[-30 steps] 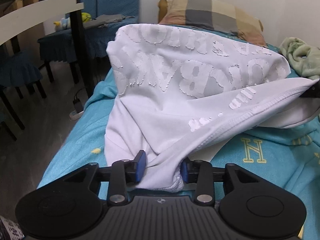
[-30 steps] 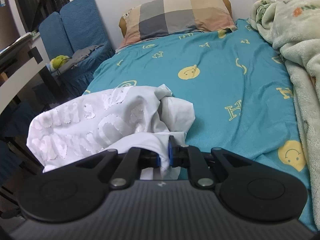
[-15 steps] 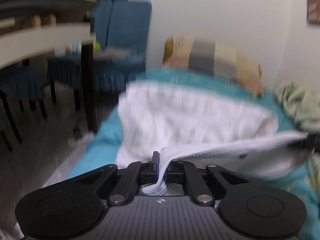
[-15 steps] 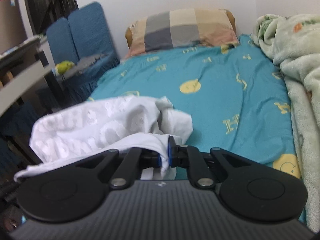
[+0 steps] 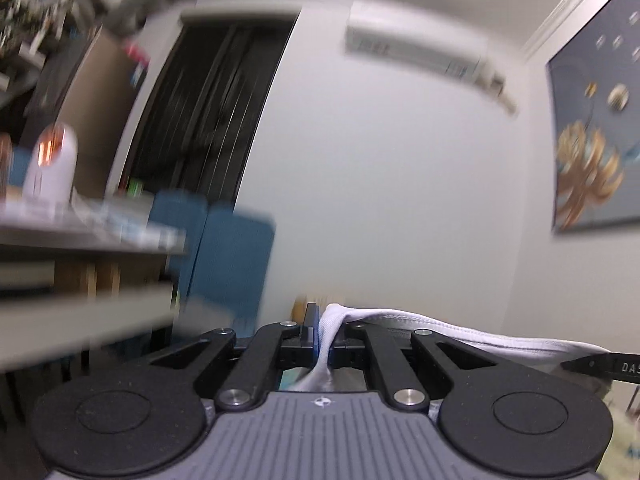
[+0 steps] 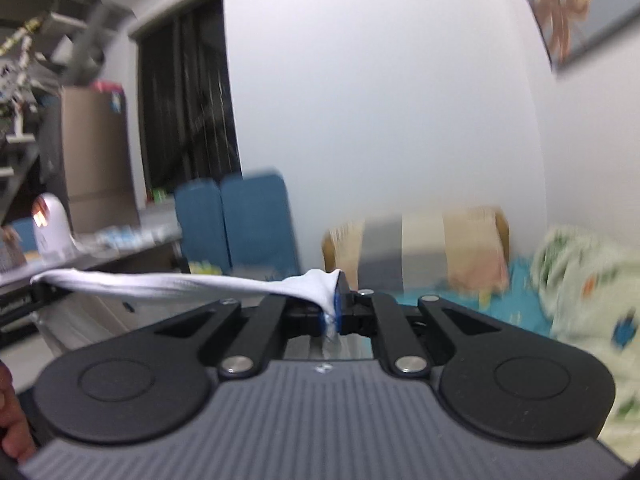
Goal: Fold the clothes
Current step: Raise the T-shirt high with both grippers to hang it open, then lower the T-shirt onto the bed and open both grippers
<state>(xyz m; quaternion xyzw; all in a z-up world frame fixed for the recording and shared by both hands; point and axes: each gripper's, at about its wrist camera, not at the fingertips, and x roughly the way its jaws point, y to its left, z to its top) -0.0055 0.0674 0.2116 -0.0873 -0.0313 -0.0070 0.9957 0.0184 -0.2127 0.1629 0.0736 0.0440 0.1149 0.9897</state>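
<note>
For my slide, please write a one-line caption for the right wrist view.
Right gripper shut on the white cotton garment, its hem stretched taut leftward, with blue chairs behind.

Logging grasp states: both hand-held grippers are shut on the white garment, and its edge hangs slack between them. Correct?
Not quite. Both grips hold, left hand-held gripper and right hand-held gripper, but the white garment edge is stretched taut between them, as the right wrist view shows.

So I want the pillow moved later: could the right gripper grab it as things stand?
Probably not. The right gripper is shut on the white garment, stretched across to the left gripper, so it isn't free, and the pillow lies well beyond it.
</note>
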